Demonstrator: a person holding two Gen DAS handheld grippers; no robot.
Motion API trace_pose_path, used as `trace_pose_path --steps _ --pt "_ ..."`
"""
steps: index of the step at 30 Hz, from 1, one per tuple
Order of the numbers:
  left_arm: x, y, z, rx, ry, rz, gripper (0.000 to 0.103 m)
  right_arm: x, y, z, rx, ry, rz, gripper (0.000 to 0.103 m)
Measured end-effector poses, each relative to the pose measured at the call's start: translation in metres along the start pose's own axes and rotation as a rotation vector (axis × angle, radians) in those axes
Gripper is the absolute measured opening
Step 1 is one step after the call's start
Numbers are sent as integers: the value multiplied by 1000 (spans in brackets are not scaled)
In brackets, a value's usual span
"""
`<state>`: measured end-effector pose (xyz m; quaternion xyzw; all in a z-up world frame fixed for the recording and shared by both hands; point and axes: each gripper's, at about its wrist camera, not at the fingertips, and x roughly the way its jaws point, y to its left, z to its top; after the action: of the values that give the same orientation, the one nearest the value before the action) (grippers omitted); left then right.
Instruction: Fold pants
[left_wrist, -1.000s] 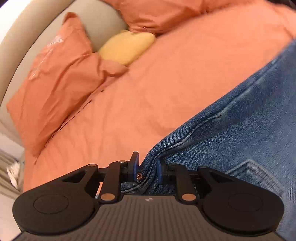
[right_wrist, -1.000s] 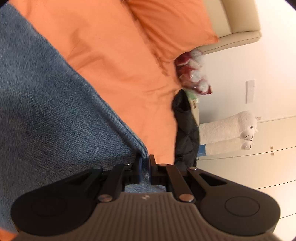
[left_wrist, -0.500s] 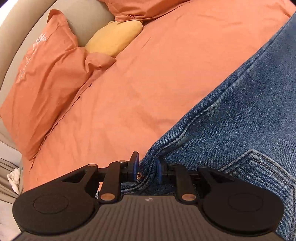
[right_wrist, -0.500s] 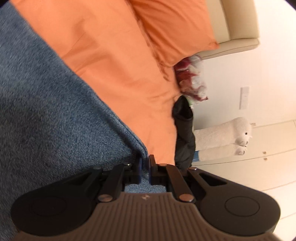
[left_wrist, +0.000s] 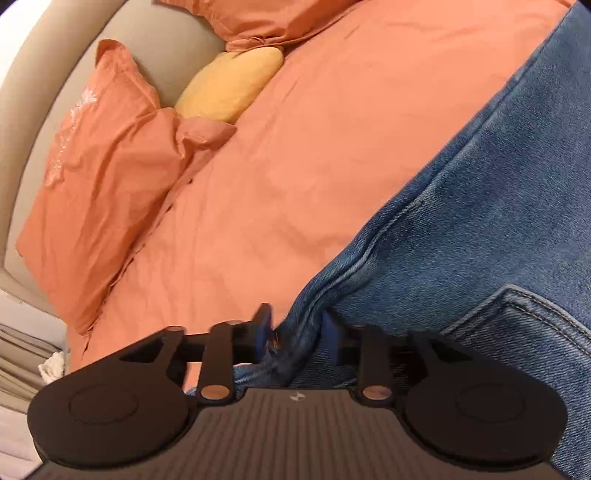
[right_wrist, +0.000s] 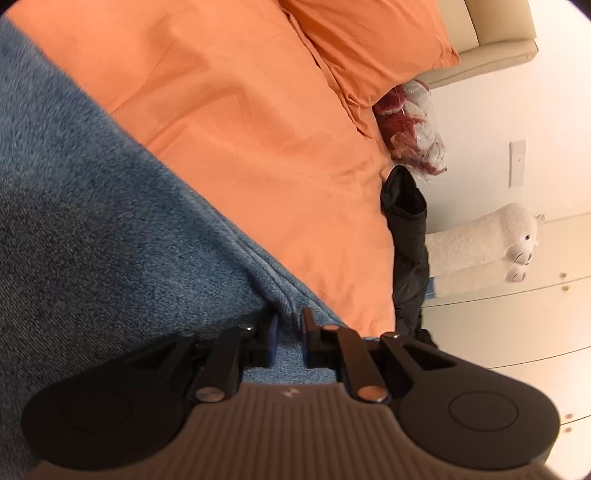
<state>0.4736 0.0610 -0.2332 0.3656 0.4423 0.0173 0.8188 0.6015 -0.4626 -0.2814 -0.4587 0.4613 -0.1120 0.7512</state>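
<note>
Blue denim pants lie on an orange bed cover. In the left wrist view my left gripper has its jaws a little apart around the waistband corner with its rivet, still touching the cloth. A back pocket seam shows to the right. In the right wrist view the pants fill the left side. My right gripper has its jaws slightly apart around the denim's seamed edge.
Orange pillows and a yellow cushion lie against a beige headboard. Beside the bed's right edge are a black garment, a bagged red and white item, a white plush toy and white cabinets.
Both grippers' jaws have widened from a tight pinch on the denim. The left view has shifted, with the pillows lower in the frame.
</note>
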Motion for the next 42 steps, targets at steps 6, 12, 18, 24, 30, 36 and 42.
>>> trace_pose_path --steps 6,12,18,24,30,36,42 --pt "-12 28 -1 -134 7 -18 84 -16 -79 -29 286 -49 68 58" --pt "-50 41 -18 -169 -26 -44 84 -18 -131 -96 584 8 249 21" --pt "-79 59 -56 -245 -22 -132 75 -54 -94 -143 655 7 408 14" --pt "-102 67 -101 -273 -50 -191 74 -135 -25 -139 618 -111 618 14" --pt "-91 62 -129 -306 -41 -164 47 -196 39 -90 558 -202 753 14" --pt "-49 71 -140 -404 61 -202 39 -225 83 -46 460 -184 742 15" --pt "-21 65 -140 -396 118 -215 40 -232 99 -37 413 -145 693 16"
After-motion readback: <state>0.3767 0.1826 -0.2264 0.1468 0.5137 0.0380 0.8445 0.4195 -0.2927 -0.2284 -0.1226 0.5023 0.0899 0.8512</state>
